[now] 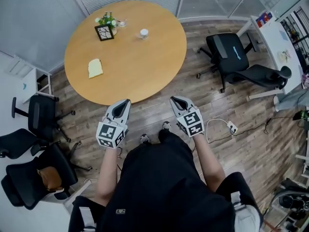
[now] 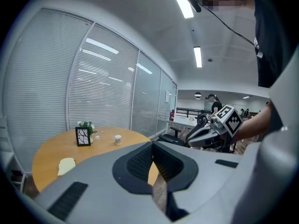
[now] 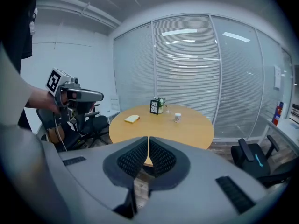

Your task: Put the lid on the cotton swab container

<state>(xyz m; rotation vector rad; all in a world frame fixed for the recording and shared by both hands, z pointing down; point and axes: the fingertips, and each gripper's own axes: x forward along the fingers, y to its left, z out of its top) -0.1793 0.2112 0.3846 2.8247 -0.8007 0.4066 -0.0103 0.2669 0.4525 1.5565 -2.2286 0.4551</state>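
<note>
Both grippers were held short of the near edge of the round table (image 1: pixel 159 66), over the floor and touching nothing. The left gripper (image 1: pixel 126 102) had its jaws together, nothing between them. The right gripper (image 1: pixel 174 99) was likewise closed and empty.

The cotton swab container (image 1: pixel 144 33), a small white pot, stood upright near the far edge of the table, just right of a picture frame (image 1: pixel 104 32) and a plant (image 1: pixel 107 19). A small clear item (image 1: pixel 121 23) beside the plant might have been the lid; it was too small to confirm. A yellow pad (image 1: pixel 95 68) lay towards the left edge, well apart.

Judgement: the container looked light and smooth-walled, so it was liable to slide or tip under a sideways push. It would be best steadied low on its wall. The lid, probably thin and stiff, would be taken across its rim and pressed down squarely.
</note>
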